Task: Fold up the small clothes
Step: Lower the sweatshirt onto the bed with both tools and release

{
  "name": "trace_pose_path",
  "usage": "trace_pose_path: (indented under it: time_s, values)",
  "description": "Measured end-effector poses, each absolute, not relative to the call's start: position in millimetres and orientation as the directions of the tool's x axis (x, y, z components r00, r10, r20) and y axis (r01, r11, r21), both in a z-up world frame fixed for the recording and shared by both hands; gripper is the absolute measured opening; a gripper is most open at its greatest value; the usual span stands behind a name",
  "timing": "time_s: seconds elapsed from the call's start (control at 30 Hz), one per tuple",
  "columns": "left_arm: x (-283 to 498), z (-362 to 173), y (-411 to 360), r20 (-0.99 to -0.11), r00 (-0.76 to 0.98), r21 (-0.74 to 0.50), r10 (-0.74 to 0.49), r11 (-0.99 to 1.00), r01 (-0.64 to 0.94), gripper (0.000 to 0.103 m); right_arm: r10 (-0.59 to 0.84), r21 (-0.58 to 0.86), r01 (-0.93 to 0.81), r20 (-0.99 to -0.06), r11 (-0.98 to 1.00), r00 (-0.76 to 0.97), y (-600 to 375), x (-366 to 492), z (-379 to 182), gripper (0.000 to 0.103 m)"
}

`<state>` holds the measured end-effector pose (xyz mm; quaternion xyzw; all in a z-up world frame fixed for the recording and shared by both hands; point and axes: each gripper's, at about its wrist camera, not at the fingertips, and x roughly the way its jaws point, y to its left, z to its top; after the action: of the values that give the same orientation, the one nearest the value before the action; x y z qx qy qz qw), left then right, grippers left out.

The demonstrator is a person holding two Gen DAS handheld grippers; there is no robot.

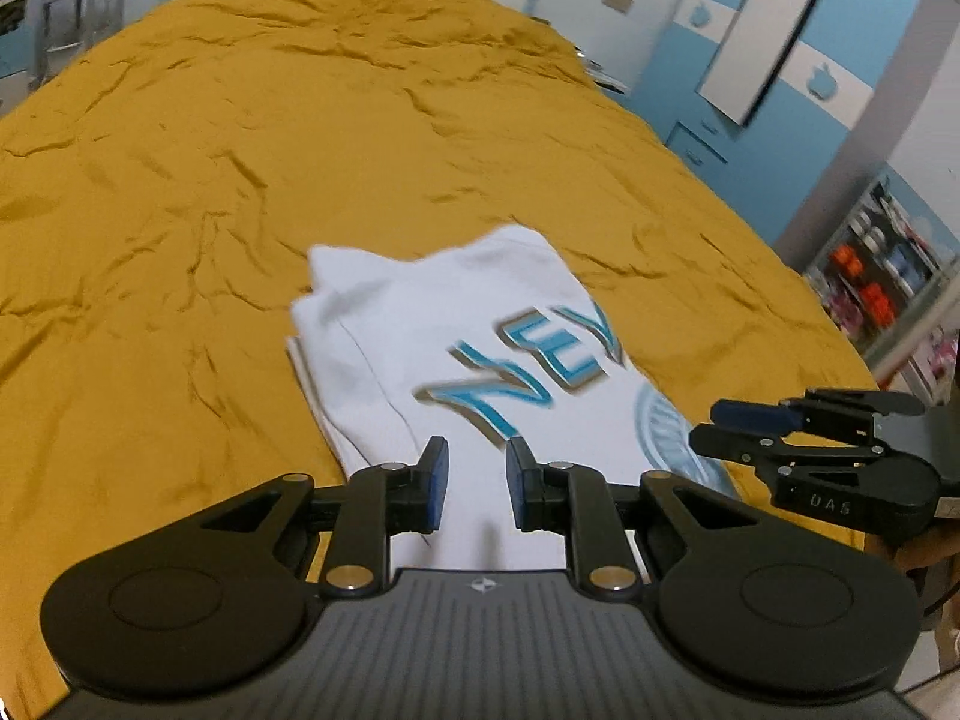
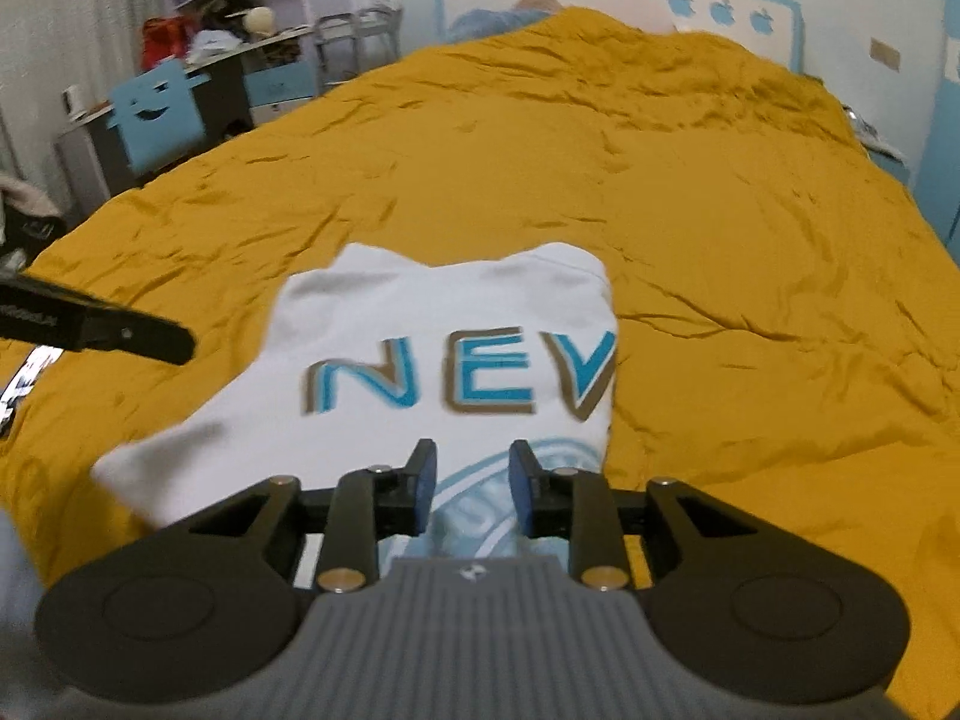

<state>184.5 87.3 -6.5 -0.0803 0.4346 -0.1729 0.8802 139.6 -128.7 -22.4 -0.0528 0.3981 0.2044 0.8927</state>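
A white T-shirt (image 1: 420,324) with blue "NEV" lettering lies folded into a narrow shape on the mustard-yellow bedspread (image 1: 240,150). My left gripper (image 1: 477,450) hovers over the shirt's near end, its blue pads a small gap apart with no cloth pinched between them. At the right edge of that view my right gripper (image 1: 708,425) is seen from the side, over the round blue print. In the right wrist view, the right gripper (image 2: 471,453) stands open above the same shirt (image 2: 420,312), with nothing between its pads. One finger of the left gripper (image 2: 150,339) reaches in from the left.
The bedspread (image 2: 720,240) runs wrinkled far beyond the shirt to a pillow (image 2: 498,18) at the head. A desk with a blue smiling chair (image 2: 156,114) stands at the left. Shelves with colourful items (image 1: 870,276) stand off the bed's right side.
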Motion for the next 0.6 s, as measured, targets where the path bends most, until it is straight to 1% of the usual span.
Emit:
trace_pose_path:
  time_s: [0.2,0.33,0.5,0.6]
  values:
    - [162,-36,71,-0.784,0.524,-0.237,-0.334,0.94,0.244,0.022,0.259,-0.018,-0.41,-0.75,0.912,0.609,-131,101,-32,0.025]
    - [156,-56,69,-0.812,0.492,-0.229,-0.313,0.947,0.224,0.02,0.239,0.003,-0.388,-0.792,0.922,0.561,-140,95,-56,0.025]
    - [147,-87,61,-0.839,0.475,-0.152,-0.267,0.952,0.266,0.015,0.241,0.024,-0.38,-0.811,0.925,0.533,-143,91,-92,0.025]
    - [149,-102,62,-0.835,0.482,-0.169,-0.265,0.957,0.235,0.014,0.251,0.032,-0.387,-0.811,0.922,0.529,-146,93,-107,0.025]
